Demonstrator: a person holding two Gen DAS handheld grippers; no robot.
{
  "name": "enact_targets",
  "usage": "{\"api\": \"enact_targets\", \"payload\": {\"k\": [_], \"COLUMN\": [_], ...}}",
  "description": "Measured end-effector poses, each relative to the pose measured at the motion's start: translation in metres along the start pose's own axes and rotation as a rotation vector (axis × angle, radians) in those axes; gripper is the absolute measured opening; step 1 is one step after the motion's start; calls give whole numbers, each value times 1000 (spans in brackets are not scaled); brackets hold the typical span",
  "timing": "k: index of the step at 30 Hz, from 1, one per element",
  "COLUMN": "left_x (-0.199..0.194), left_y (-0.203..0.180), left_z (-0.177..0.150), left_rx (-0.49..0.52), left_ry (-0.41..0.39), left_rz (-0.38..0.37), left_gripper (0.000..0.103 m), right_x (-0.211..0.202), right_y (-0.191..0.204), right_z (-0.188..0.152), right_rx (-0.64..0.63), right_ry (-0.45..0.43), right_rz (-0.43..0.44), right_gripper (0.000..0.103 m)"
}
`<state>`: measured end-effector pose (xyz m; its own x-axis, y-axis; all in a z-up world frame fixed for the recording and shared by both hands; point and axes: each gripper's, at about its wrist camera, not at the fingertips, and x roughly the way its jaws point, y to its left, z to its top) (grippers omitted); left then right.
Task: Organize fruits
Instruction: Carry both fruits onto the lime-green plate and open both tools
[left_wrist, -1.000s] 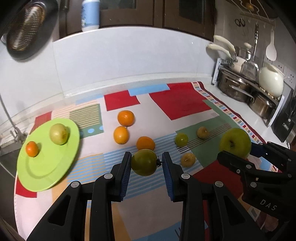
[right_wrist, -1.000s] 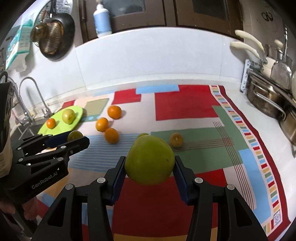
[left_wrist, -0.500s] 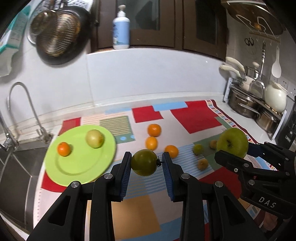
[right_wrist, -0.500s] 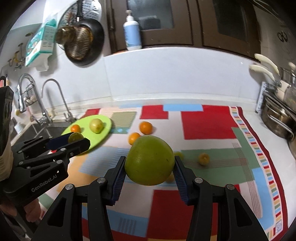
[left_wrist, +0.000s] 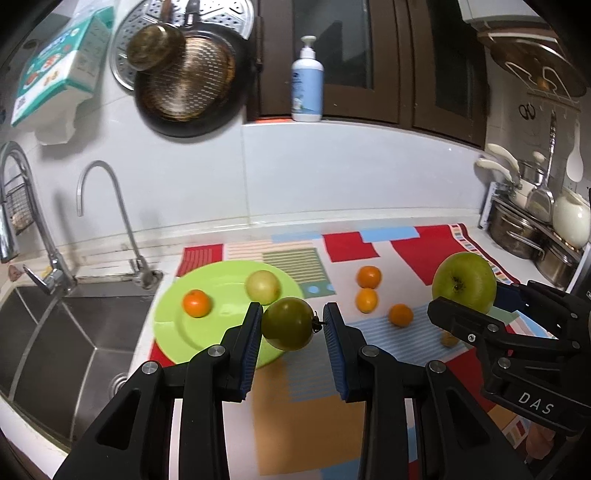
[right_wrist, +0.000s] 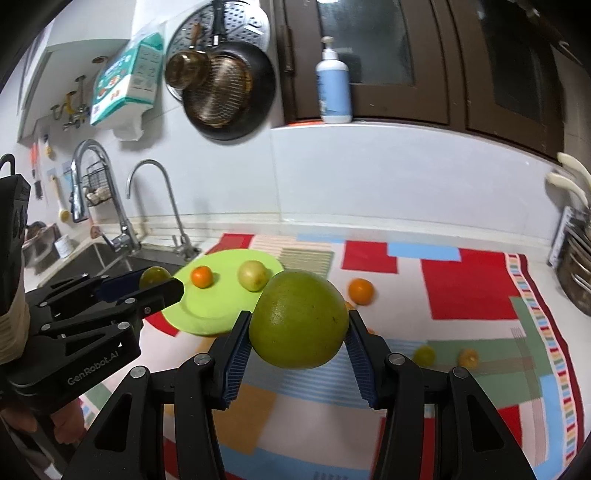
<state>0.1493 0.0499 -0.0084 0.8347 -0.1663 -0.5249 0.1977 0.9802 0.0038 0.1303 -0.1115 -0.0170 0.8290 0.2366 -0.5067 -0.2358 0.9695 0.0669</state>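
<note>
Fruit is on the move: over the last second both hands have swung left and lifted, so the green plate (left_wrist: 177, 325), which sat far off to the left, now lies just beyond the left gripper (left_wrist: 291, 325), beside the sink (left_wrist: 55, 347). The left gripper's fingers stay clenched on a small dark green tomato (left_wrist: 288, 323), held in the air above the plate's near right edge. The right gripper (right_wrist: 298, 341) stays clamped on a big green apple (right_wrist: 298, 319), also in the air, near the plate's right side. By my judgement both fruits are close to being set down, and only the lowering and letting go remain.

Counted: one plate, carrying two fruits, a small orange (left_wrist: 196, 303) and a pale yellow-green fruit (left_wrist: 262, 287). Two fruits are held. On the patterned mat (left_wrist: 424, 254) covering the desk lie three loose oranges (left_wrist: 368, 277) to the right of the plate. Further right, the right wrist view shows two little yellowish fruits (right_wrist: 424, 355).
</note>
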Motion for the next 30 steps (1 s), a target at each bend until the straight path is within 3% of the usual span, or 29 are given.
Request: {"api": "enact_targets", "payload": {"k": [16, 30], "left_x": [6, 56], "left_y": [54, 94], "left_z": [12, 7], "left_rx": [-36, -87], "left_ry": [-28, 51], "left_rz": [74, 112], "left_gripper": [33, 33], "right_x": [34, 104], "right_y": [48, 70], "right_z": [30, 41], "right_rx": [-68, -94], "right_ry": [-39, 33], "right_rz": [83, 152], "right_gripper": [51, 51]}}
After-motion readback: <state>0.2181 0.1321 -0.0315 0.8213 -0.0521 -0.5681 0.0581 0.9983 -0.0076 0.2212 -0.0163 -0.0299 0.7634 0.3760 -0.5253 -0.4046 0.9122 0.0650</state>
